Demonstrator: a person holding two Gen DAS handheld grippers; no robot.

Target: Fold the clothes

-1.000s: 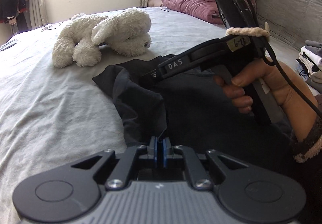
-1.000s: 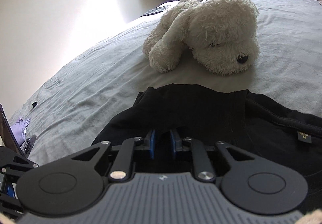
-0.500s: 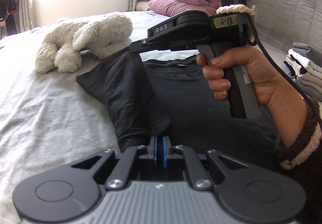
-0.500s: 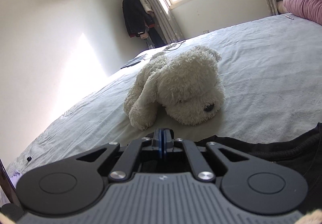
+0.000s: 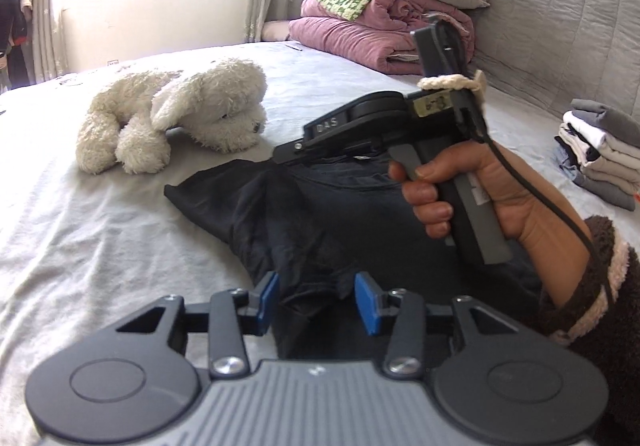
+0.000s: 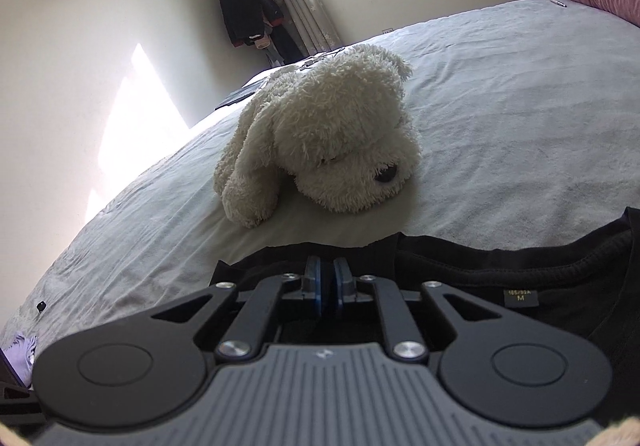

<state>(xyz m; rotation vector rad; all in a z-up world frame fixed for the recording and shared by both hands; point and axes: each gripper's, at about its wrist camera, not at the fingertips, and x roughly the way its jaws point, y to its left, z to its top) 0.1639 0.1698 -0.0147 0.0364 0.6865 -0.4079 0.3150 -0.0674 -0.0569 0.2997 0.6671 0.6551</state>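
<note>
- While the black garment (image 5: 312, 221) lies spread on the grey bedsheet (image 5: 80, 230), the left gripper (image 5: 317, 301) sits over its near edge with jaws opening; a fold of the dark cloth stands between the blue pads (image 5: 267, 296), which do not press on it.
- The right gripper (image 6: 327, 278) rests at the garment's far edge, by the collar. Its jaws are opening and show a narrow gap; no cloth can be made out between the pads.
- In the left wrist view a hand (image 5: 476, 197) grasps the right gripper's handle above the garment; a dark fleecy sleeve (image 5: 592, 286) covers the wrist.
- A size label (image 6: 520, 298) shows inside the collar.
- A white plush dog (image 5: 172, 117) lies on the sheet just beyond the garment, apart from it.
- Folded clothes (image 5: 600, 149) are stacked at the right edge of the bed.
- Rolled pink and green bedding (image 5: 384, 9) sits against the grey headboard (image 5: 560, 25).
</note>
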